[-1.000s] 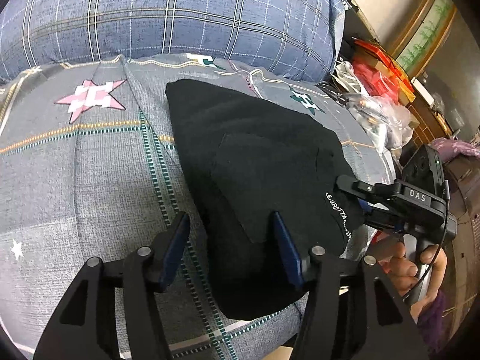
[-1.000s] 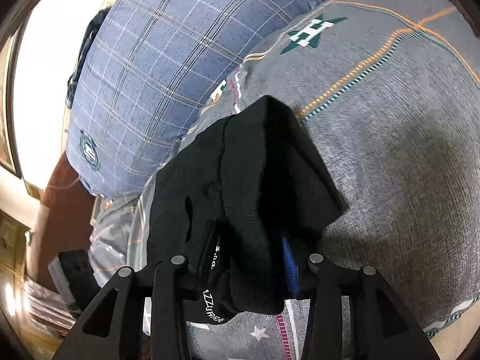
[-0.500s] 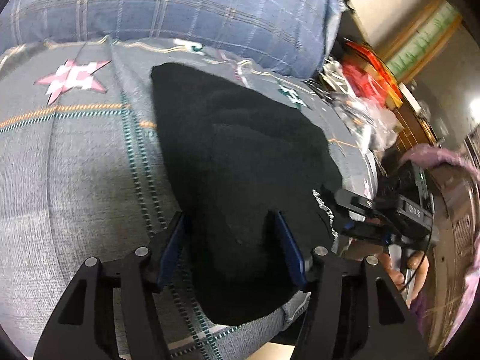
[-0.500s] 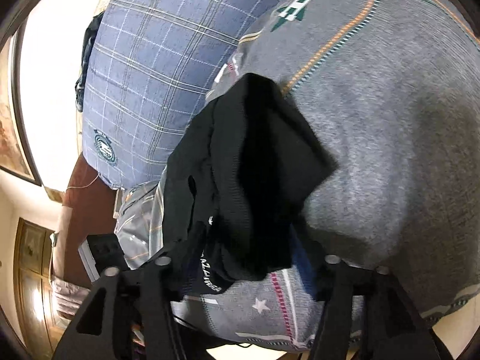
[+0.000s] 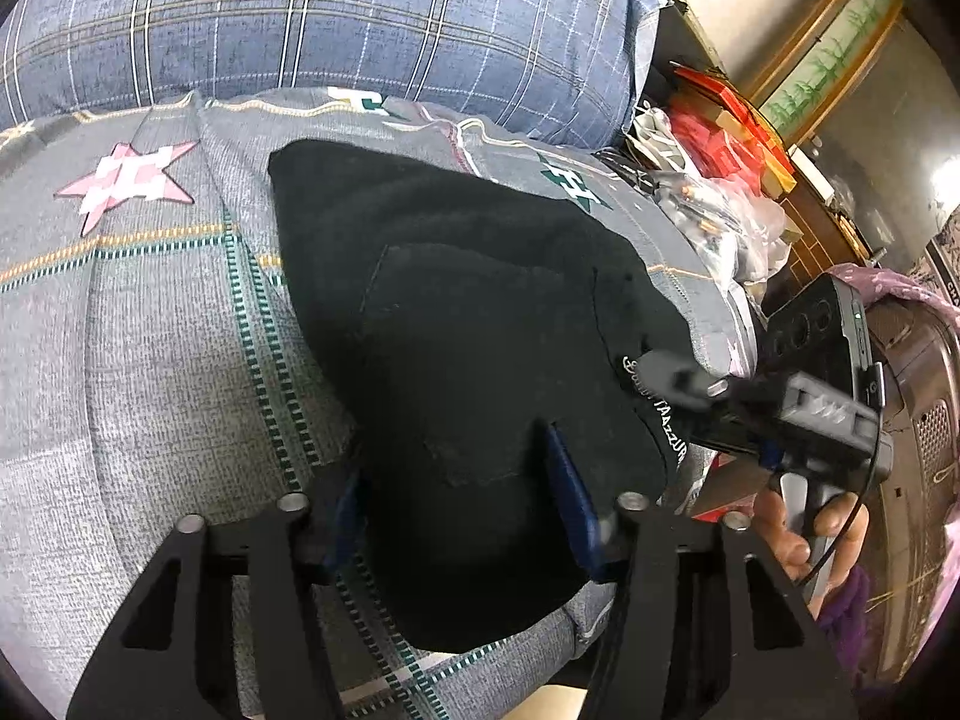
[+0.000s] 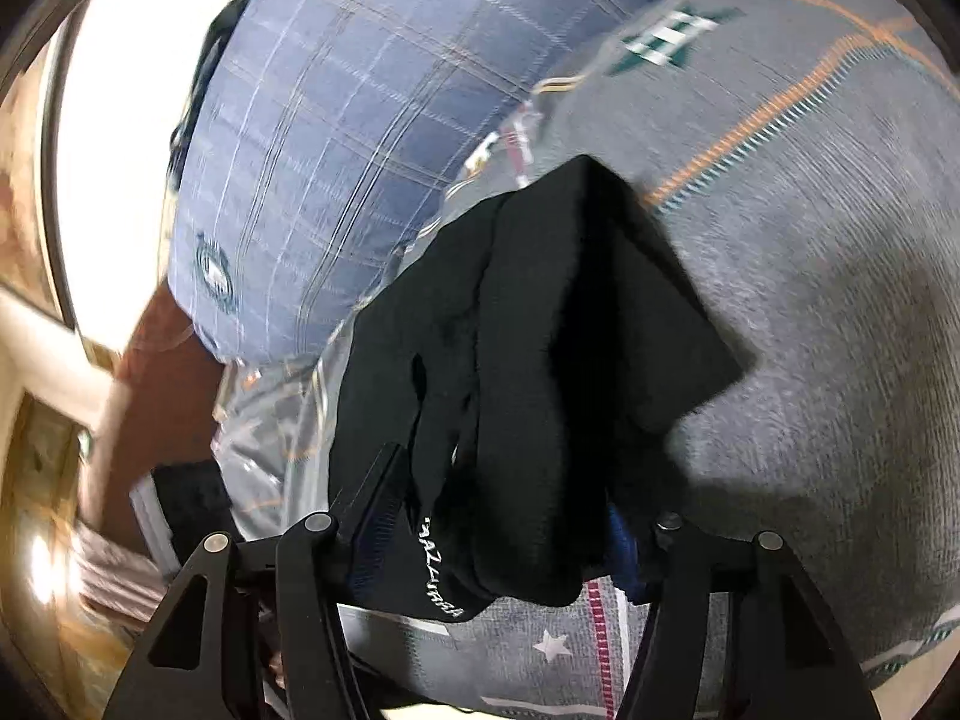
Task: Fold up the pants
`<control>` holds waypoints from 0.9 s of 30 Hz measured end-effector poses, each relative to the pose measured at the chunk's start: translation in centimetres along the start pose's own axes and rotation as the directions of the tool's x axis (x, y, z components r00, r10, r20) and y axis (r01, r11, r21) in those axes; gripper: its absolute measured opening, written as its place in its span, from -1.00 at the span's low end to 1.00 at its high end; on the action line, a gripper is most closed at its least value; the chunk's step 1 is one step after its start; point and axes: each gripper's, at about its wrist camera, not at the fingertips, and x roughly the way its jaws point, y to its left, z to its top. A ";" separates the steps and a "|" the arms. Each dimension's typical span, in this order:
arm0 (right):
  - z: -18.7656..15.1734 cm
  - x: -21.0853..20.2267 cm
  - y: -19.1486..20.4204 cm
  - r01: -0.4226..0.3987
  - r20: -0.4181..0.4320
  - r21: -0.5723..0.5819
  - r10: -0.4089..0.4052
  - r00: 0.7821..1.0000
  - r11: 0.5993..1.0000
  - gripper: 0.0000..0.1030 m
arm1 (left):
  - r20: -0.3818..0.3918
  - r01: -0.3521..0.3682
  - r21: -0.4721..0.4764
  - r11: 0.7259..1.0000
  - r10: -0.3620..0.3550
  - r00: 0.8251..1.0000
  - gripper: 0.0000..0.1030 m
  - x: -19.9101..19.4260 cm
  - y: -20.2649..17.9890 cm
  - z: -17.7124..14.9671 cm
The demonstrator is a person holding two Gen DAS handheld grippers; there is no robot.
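Note:
Black folded pants point(image 5: 480, 312) lie on a grey patterned bedspread point(image 5: 150, 360), near its front right corner. My left gripper point(image 5: 456, 480) straddles their near edge; its jaws are closing and the fabric fills the gap between the blue pads. At the right side, my right gripper point(image 5: 690, 387) bites the waistband with white lettering; a hand point(image 5: 804, 534) holds its handle. In the right wrist view the bunched pants point(image 6: 570, 330) sit between the fingers of my right gripper point(image 6: 504, 510), whose jaws are closing onto the bundle. Its right pad is mostly hidden by cloth.
A large blue plaid pillow point(image 5: 300, 18) lies across the back of the bed. Right of the bed stand red boxes and plastic bags point(image 5: 720, 138) and dark wooden furniture. The bed's front edge runs just under both grippers.
My left gripper's fingers have drawn closer together around the pants' near edge. My right gripper widened half a second ago and has narrowed again on the waistband, rolling slightly.

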 end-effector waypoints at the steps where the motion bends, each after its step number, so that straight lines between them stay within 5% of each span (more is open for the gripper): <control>1: -0.1 0.2 0.3 0.026 -0.001 -0.019 -0.026 1.000 0.999 -0.38 | 0.007 -0.004 0.007 1.000 0.004 1.000 -0.16 -0.1 -0.1 0.1; 6: -0.3 -1.0 2.0 0.034 0.084 -0.104 -0.026 0.996 0.994 -0.52 | 0.048 0.007 0.038 0.999 -0.009 0.999 -0.50 -1.1 -0.5 0.4; 17: -0.8 -2.2 7.4 0.024 0.253 -0.261 0.045 0.966 0.965 -0.53 | 0.120 -0.006 0.068 0.998 -0.003 0.993 -0.55 -4.7 -0.8 1.9; 23: -0.7 -0.5 11.6 -0.011 0.290 -0.333 0.113 0.950 0.943 -0.53 | 0.214 -0.110 0.071 0.991 0.092 0.972 -0.55 -8.4 0.6 3.0; 27: -0.5 2.4 13.7 -0.030 0.258 -0.351 0.127 0.958 0.936 -0.53 | 0.229 -0.194 0.047 0.980 0.178 0.957 -0.55 -9.5 2.5 3.1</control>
